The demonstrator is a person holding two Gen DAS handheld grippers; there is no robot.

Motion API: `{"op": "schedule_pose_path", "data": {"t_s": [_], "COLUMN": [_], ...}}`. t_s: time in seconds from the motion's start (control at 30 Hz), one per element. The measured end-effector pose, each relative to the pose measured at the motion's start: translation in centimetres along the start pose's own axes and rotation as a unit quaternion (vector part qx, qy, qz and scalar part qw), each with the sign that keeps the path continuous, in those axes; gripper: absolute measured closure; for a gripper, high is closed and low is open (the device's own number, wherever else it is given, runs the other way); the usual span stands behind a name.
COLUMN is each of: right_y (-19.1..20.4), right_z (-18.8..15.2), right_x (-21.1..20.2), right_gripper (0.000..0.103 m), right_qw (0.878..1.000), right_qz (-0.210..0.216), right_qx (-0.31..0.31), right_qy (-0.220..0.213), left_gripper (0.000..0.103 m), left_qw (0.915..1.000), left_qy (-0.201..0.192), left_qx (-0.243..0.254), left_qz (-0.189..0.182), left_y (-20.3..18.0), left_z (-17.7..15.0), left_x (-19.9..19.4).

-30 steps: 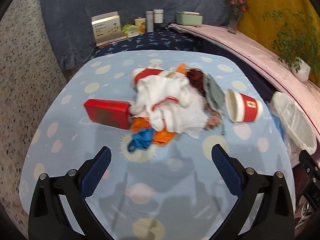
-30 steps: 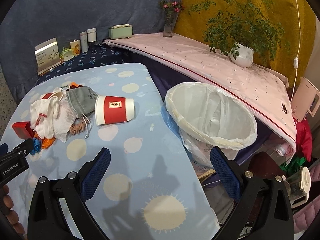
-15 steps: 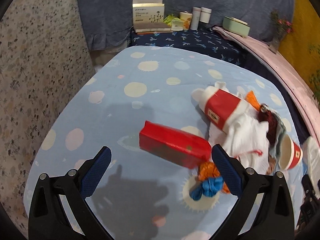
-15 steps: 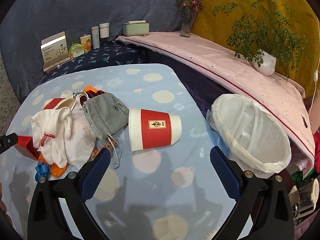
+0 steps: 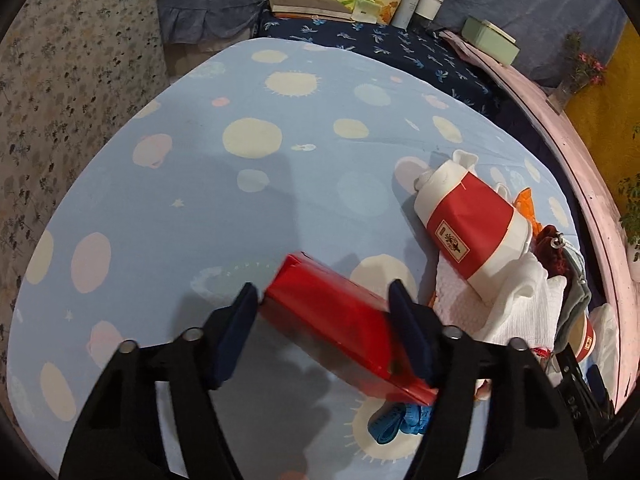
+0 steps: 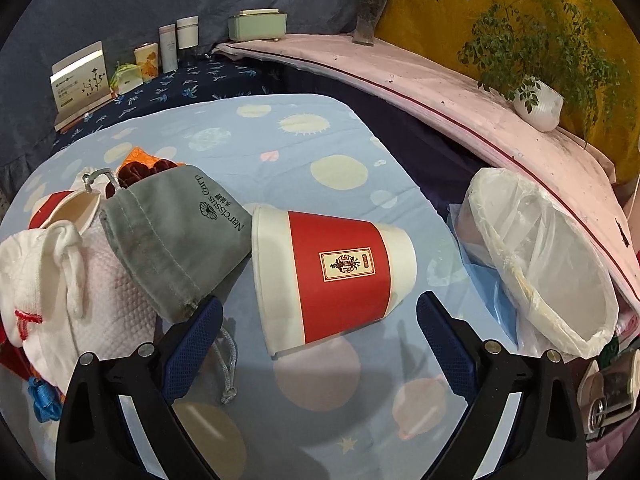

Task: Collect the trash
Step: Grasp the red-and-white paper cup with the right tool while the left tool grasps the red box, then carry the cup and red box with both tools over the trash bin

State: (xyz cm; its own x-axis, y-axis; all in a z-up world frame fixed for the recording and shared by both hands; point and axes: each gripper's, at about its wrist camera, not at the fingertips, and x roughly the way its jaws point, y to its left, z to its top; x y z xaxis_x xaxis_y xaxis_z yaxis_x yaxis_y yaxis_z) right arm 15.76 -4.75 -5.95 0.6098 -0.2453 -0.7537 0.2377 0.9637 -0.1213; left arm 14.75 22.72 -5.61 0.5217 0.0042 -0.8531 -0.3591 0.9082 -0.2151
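Red box (image 5: 340, 320) at lower centre of the counter (image 5: 240, 200): we are just closing our left gripper (image 5: 324, 320) around it, starting collection; our right gripper (image 6: 318, 320), released, is nearing the cup (image 6: 332, 276).

Both cameras ride on hand-held grippers and look forward along the fingers, tilted steeply down at the pale blue spotted tablecloth (image 5: 168, 184). The left wrist view hangs close over the long red cardboard box (image 5: 340, 324), facing the far blue curtain and the row of small packages on the dark navy cloth. The right wrist view sits low and near the red-and-white paper cup lying on its side (image 6: 332, 276), facing the same back wall but angled more toward the white plastic-lined bin (image 6: 548, 268) and the pink shelf. Both views share the heap of white cloth (image 5: 516, 300) and the grey drawstring pouch (image 6: 176, 236) on the table
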Motion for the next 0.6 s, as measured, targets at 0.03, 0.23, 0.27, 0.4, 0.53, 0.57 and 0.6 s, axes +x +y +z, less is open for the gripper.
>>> {"op": "schedule_pose_path", "data": {"t_s": [0.03, 0.23, 0.27, 0.4, 0.53, 0.57, 0.6], "right_y": [0.0, -0.5, -0.6, -1.6, -2.5, -2.8, -3.0], "right_z": [0.0, -0.2, -0.2, -0.3, -0.5, -0.6, -0.5], "right_x": [0.2, 0.8, 0.8, 0.1, -1.3, -1.7, -2.1], "right_gripper": [0.018, 0.055, 0.065, 0.086, 0.098, 0.099, 0.1], "right_qw": [1.0, 1.0, 1.0, 0.999, 0.999, 0.998, 0.998], "right_qz": [-0.001, 0.011, 0.015, 0.026, 0.036, 0.041, 0.043], "right_qx": [0.0, 0.012, 0.016, 0.03, 0.038, 0.04, 0.042], "right_qy": [0.002, 0.018, 0.018, 0.017, 0.007, 0.003, 0.001], "left_gripper": [0.049, 0.072, 0.076, 0.091, 0.096, 0.097, 0.097], "left_qw": [1.0, 0.9997, 0.9996, 0.999, 0.9975, 0.997, 0.9966], "left_qy": [-0.002, -0.012, -0.015, -0.025, -0.044, -0.048, -0.051], "left_qx": [-0.001, 0.005, 0.009, 0.025, 0.044, 0.049, 0.053], "left_qz": [-0.002, -0.019, -0.02, -0.028, -0.033, -0.035, -0.038], "left_y": [0.1, 0.2, 0.1, -0.7, -1.7, -2.0, -2.3], "left_z": [0.0, 0.0, 0.0, -0.2, -0.7, -0.9, -1.0], "left_x": [-0.1, -1.1, -1.4, -2.6, -4.2, -4.7, -5.1]}}
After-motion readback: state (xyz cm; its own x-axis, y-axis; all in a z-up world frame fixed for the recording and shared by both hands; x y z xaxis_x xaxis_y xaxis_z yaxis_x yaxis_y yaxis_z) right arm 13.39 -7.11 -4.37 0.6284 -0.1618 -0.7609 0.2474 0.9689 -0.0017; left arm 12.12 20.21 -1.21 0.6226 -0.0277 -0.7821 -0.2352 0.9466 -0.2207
